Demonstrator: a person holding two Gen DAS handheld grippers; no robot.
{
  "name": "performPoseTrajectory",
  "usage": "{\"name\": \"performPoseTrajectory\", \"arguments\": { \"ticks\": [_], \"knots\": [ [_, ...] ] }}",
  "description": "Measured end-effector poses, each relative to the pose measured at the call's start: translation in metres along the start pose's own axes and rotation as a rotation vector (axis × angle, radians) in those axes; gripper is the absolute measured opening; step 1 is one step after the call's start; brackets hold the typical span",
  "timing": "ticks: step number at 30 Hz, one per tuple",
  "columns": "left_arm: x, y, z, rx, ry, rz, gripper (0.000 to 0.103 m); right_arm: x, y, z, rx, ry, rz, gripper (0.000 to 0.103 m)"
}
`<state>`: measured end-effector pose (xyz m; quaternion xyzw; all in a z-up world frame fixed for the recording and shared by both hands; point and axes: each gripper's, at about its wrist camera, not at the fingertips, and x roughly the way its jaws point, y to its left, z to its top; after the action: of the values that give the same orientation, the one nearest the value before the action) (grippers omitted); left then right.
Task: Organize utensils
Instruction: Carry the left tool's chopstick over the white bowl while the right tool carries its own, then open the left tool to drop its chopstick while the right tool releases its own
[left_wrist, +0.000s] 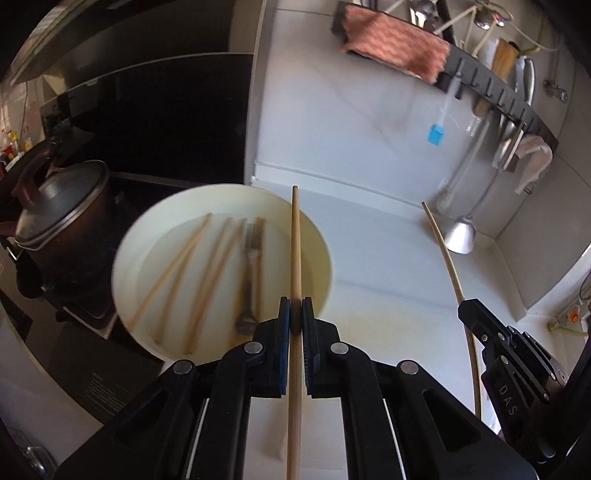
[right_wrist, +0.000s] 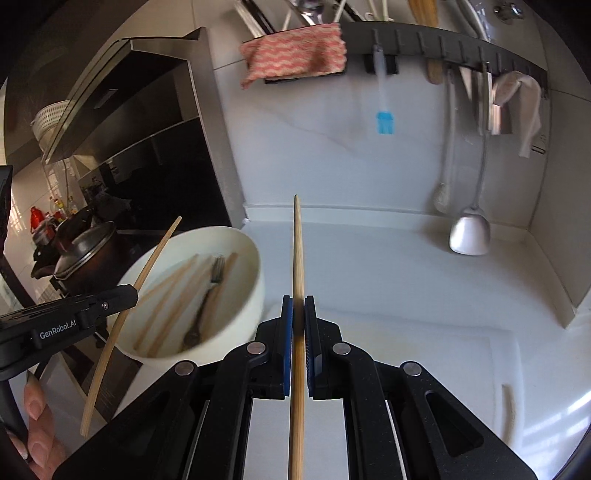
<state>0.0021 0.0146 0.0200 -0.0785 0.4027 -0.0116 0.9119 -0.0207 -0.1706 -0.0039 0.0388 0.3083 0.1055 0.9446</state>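
Pinching one chopstick (left_wrist: 295, 258) each, both grippers (left_wrist: 295, 306) hover over a white countertop (right_wrist: 388, 295) beneath a utensil rail (right_wrist: 443, 48).

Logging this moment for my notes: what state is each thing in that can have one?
Left gripper: shut on a chopstick.
Right gripper: shut on another chopstick.
White bowl: holds loose chopsticks and a fork.
Pot: lid on.
Blue brush: hanging from the rail.
Pink cloth: draped over the rail.
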Motion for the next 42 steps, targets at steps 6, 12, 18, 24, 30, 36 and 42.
{"name": "performPoseTrajectory", "arguments": {
  "ticks": [6,12,18,24,30,36,42],
  "knots": [
    [0.032,0.086,0.020,-0.036,0.058,0.048,0.007,0.053,0.067,0.021,0.001,0.039,0.068,0.006],
    [0.084,0.126,0.027,0.023,0.147,0.017,0.007,0.117,0.115,0.020,0.020,0.131,0.071,0.006],
    [0.121,0.138,0.033,0.044,0.218,-0.037,0.007,0.152,0.128,0.015,0.061,0.187,0.051,0.006],
    [0.139,0.138,0.035,0.060,0.232,-0.059,0.007,0.177,0.127,0.015,0.085,0.237,0.041,0.006],
    [0.152,0.138,0.044,0.057,0.234,-0.055,0.007,0.196,0.121,0.013,0.110,0.280,0.048,0.006],
    [0.159,0.134,0.049,0.060,0.225,-0.043,0.007,0.206,0.118,0.015,0.117,0.305,0.056,0.006],
    [0.180,0.132,0.052,0.033,0.295,-0.058,0.008,0.212,0.118,0.018,0.115,0.322,0.058,0.006]
  ]
}}
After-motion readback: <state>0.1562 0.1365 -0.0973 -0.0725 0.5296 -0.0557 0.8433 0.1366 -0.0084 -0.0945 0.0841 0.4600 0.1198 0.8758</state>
